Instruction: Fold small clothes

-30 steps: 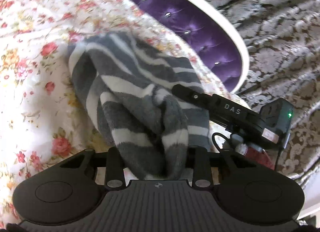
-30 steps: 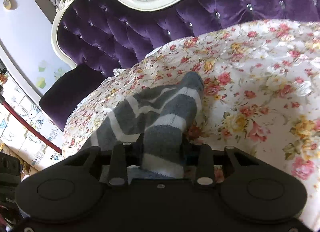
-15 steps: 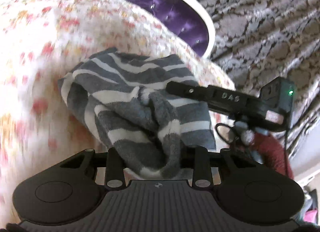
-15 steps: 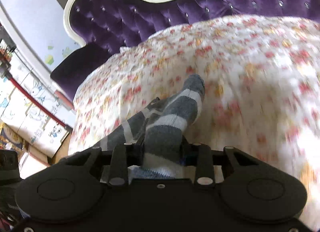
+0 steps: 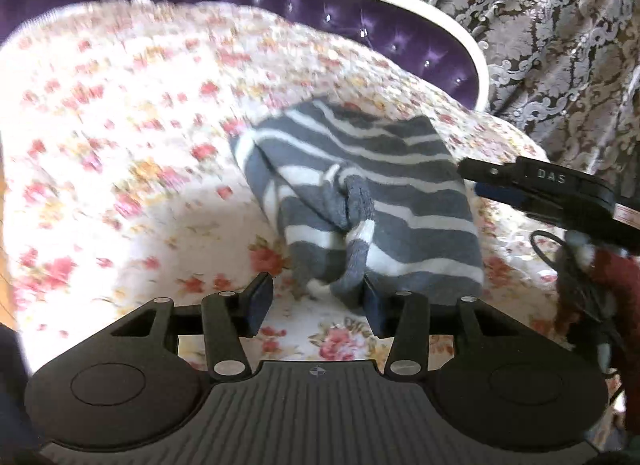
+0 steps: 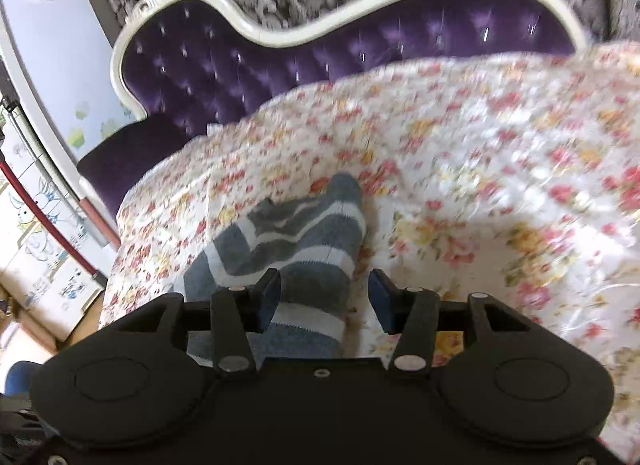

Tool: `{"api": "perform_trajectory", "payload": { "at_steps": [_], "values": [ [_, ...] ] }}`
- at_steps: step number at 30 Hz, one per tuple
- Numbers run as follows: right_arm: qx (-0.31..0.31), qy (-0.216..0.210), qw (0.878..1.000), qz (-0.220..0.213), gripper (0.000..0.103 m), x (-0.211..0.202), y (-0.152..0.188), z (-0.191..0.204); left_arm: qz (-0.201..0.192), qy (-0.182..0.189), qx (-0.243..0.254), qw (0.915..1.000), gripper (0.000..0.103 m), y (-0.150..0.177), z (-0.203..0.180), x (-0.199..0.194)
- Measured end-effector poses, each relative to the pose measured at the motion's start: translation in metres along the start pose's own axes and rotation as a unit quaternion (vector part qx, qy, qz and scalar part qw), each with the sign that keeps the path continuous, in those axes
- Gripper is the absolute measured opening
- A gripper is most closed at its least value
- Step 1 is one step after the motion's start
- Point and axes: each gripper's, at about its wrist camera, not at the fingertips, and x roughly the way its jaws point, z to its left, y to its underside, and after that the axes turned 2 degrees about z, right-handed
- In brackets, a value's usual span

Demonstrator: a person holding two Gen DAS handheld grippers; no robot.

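While jaws just widened, sock [image 5: 360, 201] on floral cover [image 5: 120, 145]:
L gripper [image 5: 316, 299]: released, cuff brushing right finger.
R gripper [image 6: 324, 297]: released, sock beside left finger.

Lighting and image quality, as we recorded them: bright daylight, overexposed on the floral bedspread [image 5: 120, 169] toward nine o'clock in the left wrist view. We noted motion blur smearing the flower print in both views, and streaked glints on the purple tufted headboard [image 6: 248, 77]. The striped sock [image 5: 360, 201] stayed fairly sharp. Fisheye curvature bent the headboard rim; corners were vignetted. We saw soft shadow beneath the sock.
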Motion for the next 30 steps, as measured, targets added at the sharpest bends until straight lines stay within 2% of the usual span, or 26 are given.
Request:
{"api": "perform_trajectory", "payload": {
  "at_steps": [6,8,12,16,18,20,22,23,24,27,30],
  "values": [
    [-0.022,0.020,0.999,-0.029,0.058,-0.018,0.010,0.008,-0.075,-0.040,0.069,0.9940,0.046,-0.008,-0.035,-0.035],
    [-0.026,0.026,0.999,-0.032,0.058,-0.020,0.014,0.010,-0.087,-0.039,0.087,0.9916,0.051,-0.013,-0.046,-0.035],
    [-0.031,0.032,0.998,-0.033,0.058,-0.023,0.019,0.010,-0.097,-0.042,0.094,0.9899,0.054,-0.028,-0.058,-0.014],
    [-0.042,0.037,0.998,-0.034,0.058,-0.027,0.025,0.013,-0.091,-0.101,0.088,0.9868,0.053,-0.030,-0.049,0.019],
    [-0.052,0.037,0.997,-0.039,0.058,-0.028,0.025,0.016,-0.064,-0.114,0.072,0.9888,0.055,-0.024,-0.032,0.036],
    [-0.066,0.030,0.996,-0.043,0.058,-0.028,0.023,0.020,-0.059,-0.108,0.052,0.9910,0.058,-0.016,-0.016,0.041],
    [-0.088,0.019,0.995,-0.042,0.050,-0.024,0.020,0.028,-0.066,-0.106,0.043,0.9912,0.060,-0.010,-0.009,0.037],
    [-0.098,0.012,0.994,-0.040,0.039,-0.021,0.017,0.031,-0.066,-0.104,0.042,0.9915,0.060,-0.010,-0.008,0.036],
    [-0.106,0.005,0.994,-0.036,0.032,-0.015,0.014,0.035,-0.065,-0.104,0.040,0.9917,0.060,-0.011,-0.008,0.036],
    [-0.120,0.005,0.992,-0.032,0.030,0.005,0.009,0.042,-0.065,-0.107,0.042,0.9912,0.061,-0.010,-0.009,0.035],
    [-0.115,0.035,0.993,-0.005,0.030,0.037,0.005,0.039,-0.062,-0.107,0.036,0.9917,0.062,-0.011,-0.009,0.038]
  ]
}}
